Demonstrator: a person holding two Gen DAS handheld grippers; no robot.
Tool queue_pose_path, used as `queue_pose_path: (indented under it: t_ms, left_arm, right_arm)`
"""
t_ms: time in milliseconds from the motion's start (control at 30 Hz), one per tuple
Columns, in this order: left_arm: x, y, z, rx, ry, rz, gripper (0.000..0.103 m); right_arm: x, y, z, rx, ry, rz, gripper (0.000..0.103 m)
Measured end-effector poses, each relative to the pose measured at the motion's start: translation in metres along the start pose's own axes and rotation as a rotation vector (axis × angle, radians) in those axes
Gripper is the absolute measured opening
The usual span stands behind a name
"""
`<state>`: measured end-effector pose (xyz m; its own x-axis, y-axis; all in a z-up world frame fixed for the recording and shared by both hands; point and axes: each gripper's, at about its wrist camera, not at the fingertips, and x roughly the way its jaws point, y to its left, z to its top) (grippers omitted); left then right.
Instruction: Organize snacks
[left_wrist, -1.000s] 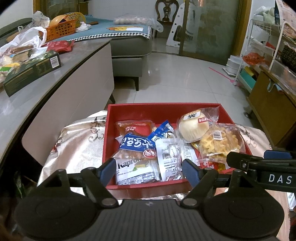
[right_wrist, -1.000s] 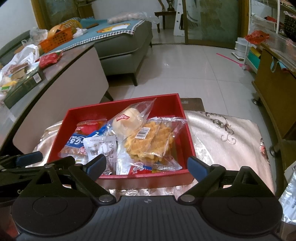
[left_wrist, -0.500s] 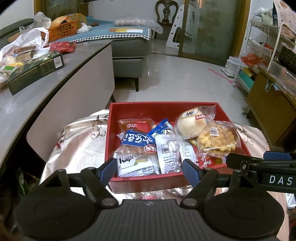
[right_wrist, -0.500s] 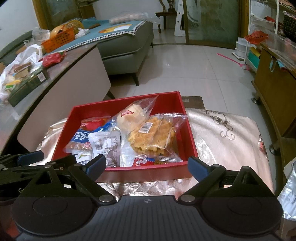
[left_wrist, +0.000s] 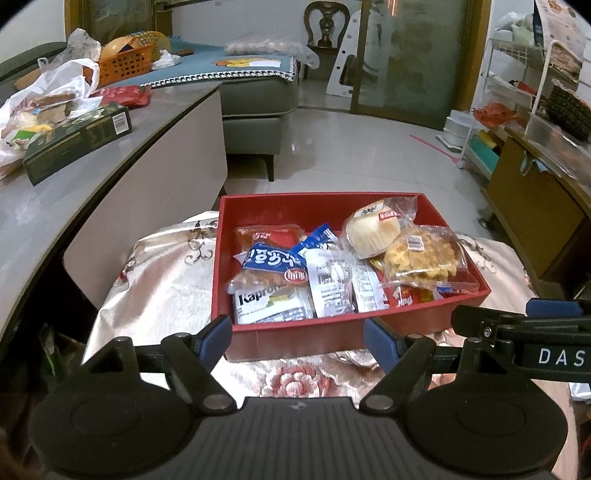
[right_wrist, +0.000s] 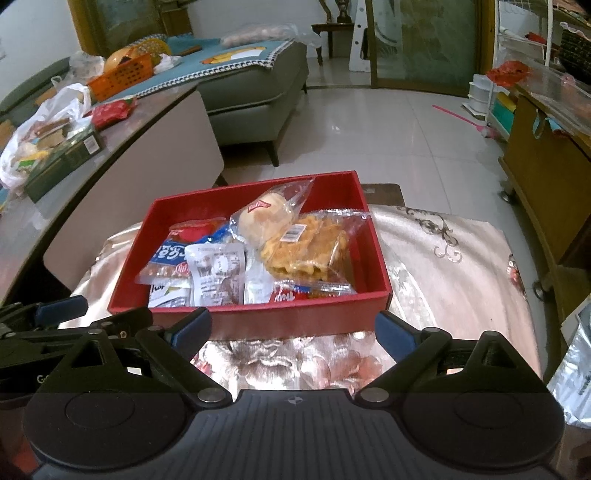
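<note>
On the cloth-covered worktop (left_wrist: 162, 288), the red box (left_wrist: 332, 334) holds wrapped snacks, a bun (left_wrist: 373, 230) and waffle pack (left_wrist: 421, 258) among them, while the left tongs (left_wrist: 297, 338) and right tongs (right_wrist: 293, 328) hover before it, both open and empty.

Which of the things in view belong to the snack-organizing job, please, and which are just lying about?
Part of the job:
- red box
- round bun
- waffle pack
- blue-label pack
- both open, empty grippers: left gripper, right gripper

Just lying about:
- green carton
- orange basket
- white plastic bag
- sofa
</note>
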<state>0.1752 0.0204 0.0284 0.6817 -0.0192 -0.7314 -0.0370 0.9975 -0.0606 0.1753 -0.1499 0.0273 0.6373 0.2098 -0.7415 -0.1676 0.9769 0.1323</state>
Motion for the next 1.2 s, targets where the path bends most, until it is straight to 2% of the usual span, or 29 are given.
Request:
queue_pose_path:
  t_ms: [500, 833, 1200]
  left_arm:
    - [-0.027, -0.004, -0.039, 0.016, 0.043, -0.037, 0.072]
    - [-0.052, -0.004, -0.062, 0.026, 0.03, -0.027, 0.074]
    - [-0.069, 0.002, -0.074, 0.009, -0.006, -0.025, 0.078]
  right_arm:
    - [-0.032, 0.003, -0.04, -0.002, 0.015, -0.003, 0.098]
    - [-0.055, 0.008, -0.065, -0.009, 0.011, 0.012, 0.098]
    - [-0.069, 0.014, -0.075, -0.018, -0.006, 0.046, 0.099]
